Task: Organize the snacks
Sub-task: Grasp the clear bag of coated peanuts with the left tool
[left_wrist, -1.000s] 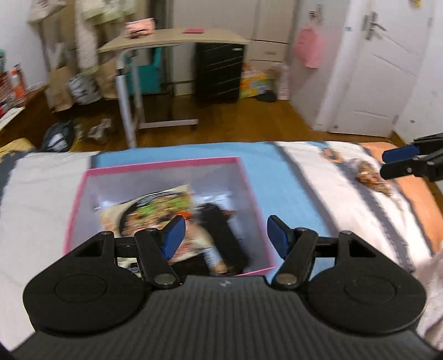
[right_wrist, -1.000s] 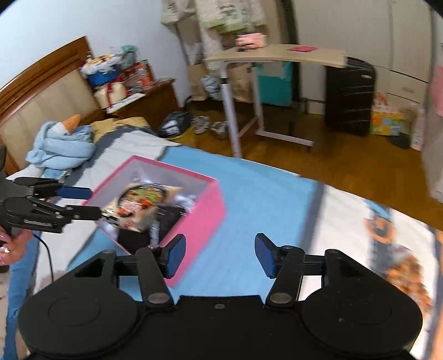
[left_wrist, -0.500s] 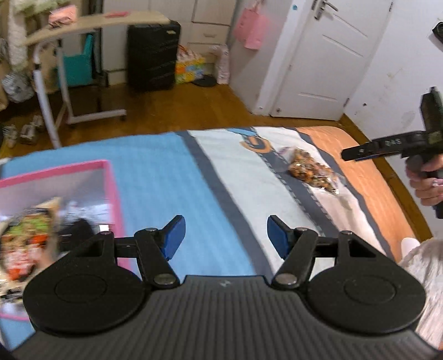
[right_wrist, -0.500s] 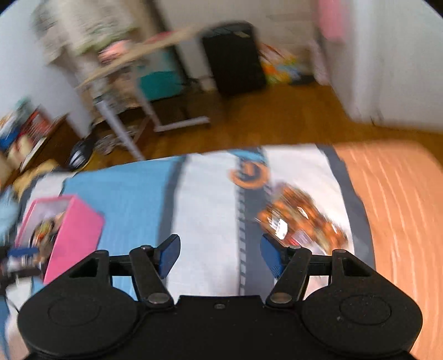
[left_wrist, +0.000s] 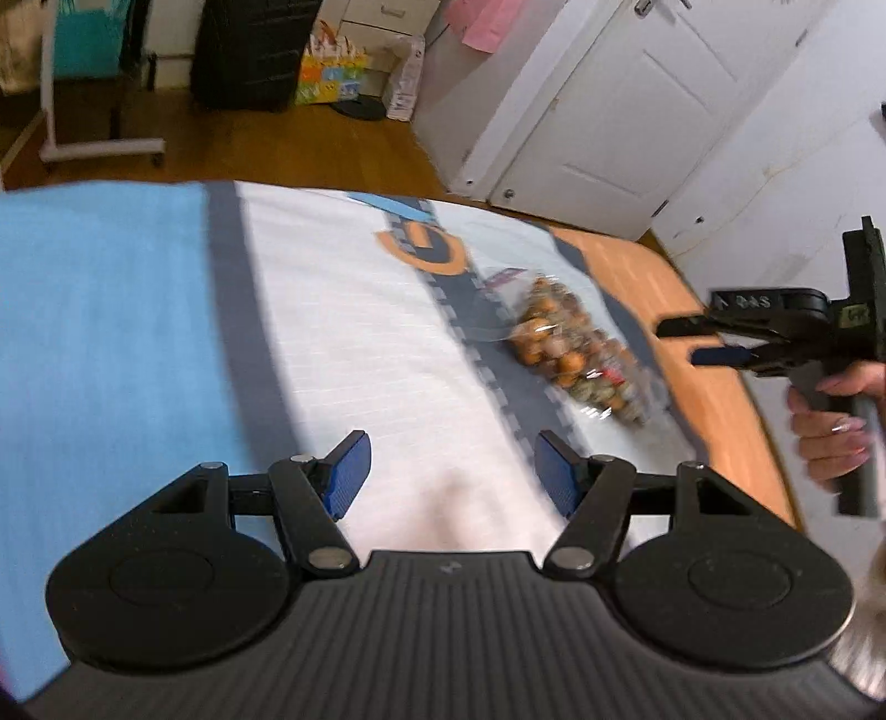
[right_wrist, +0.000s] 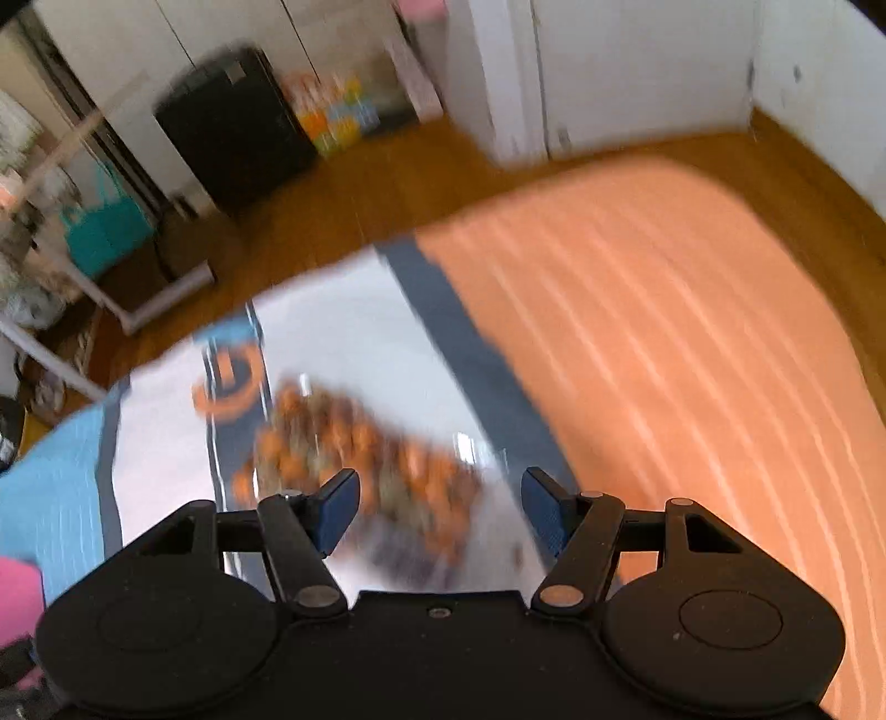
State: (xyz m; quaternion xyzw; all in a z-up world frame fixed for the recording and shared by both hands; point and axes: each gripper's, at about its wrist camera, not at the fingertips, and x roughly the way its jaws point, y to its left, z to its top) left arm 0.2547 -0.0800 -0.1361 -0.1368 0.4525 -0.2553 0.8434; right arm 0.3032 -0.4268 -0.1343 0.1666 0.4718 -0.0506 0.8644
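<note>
A clear bag of orange and brown snacks [left_wrist: 576, 354] lies on the bed's white and grey stripe. My left gripper [left_wrist: 451, 476] is open and empty, above the bed to the near left of the bag. My right gripper [right_wrist: 437, 504] is open and empty, just over the same bag [right_wrist: 360, 448], which shows blurred between its fingers. In the left wrist view the right gripper [left_wrist: 698, 340] shows side on at the right, close to the bag's far end. A corner of the pink box [right_wrist: 19, 598] shows at the right wrist view's lower left.
The bed cover has blue [left_wrist: 99, 332], white and orange [right_wrist: 664, 343] bands. Beyond the bed's edge lie wooden floor, a black cabinet [left_wrist: 249, 50], a rolling desk's base [left_wrist: 99, 147] and a white door [left_wrist: 598, 122].
Both grippers have swung right, away from the pink box toward the snack bag. The right gripper has come down close over the bag. Both stay open.
</note>
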